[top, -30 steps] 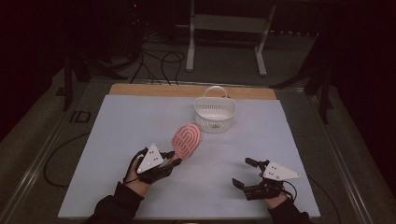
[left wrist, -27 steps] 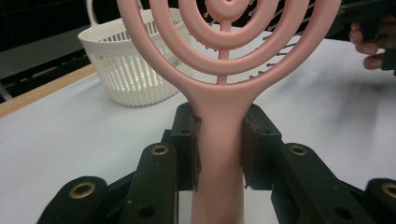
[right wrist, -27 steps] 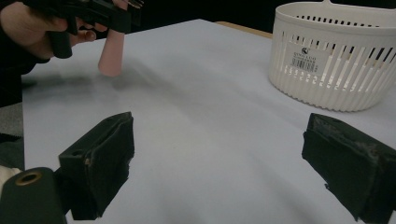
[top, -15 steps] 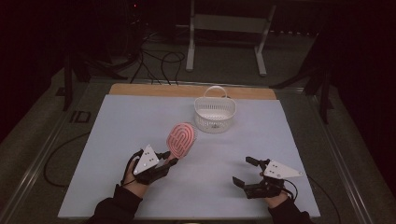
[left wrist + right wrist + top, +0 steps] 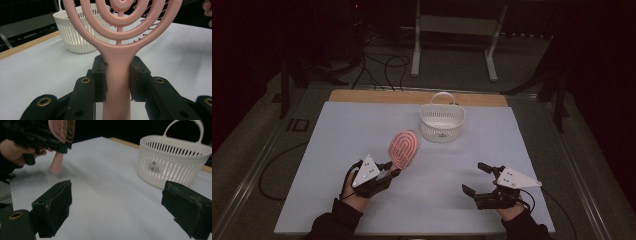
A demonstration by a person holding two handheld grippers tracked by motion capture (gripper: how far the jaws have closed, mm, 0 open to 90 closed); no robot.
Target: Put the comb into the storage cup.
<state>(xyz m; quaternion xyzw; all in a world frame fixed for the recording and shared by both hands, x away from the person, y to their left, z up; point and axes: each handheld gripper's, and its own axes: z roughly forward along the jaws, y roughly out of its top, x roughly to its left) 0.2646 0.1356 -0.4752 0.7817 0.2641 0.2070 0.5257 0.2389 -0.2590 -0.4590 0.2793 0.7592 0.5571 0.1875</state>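
Observation:
A pink hairbrush [image 5: 404, 148] with a round, ringed head is clamped by its handle in my left gripper [image 5: 391, 169], at the near left of the white table. In the left gripper view both pads [image 5: 100, 75] press the sides of the hairbrush handle [image 5: 117, 95], and the head rises above the jaws. My right gripper [image 5: 474, 178] is open at the near right, just above the table, with nothing between its fingers [image 5: 53, 205]. The right gripper view shows the hairbrush [image 5: 62, 130] and the left gripper [image 5: 37, 138] at upper left.
A white slotted basket [image 5: 434, 131] with a hoop handle stands at the far centre of the table, apart from both grippers; it is also ahead in both gripper views [image 5: 75, 37] [image 5: 172, 167]. A wooden strip [image 5: 377, 96] edges the far side. Cables and a metal stand lie beyond.
The right gripper has lifted slightly off the table, still open. The brush head has swung a little to the left in the left gripper, which stays in place.

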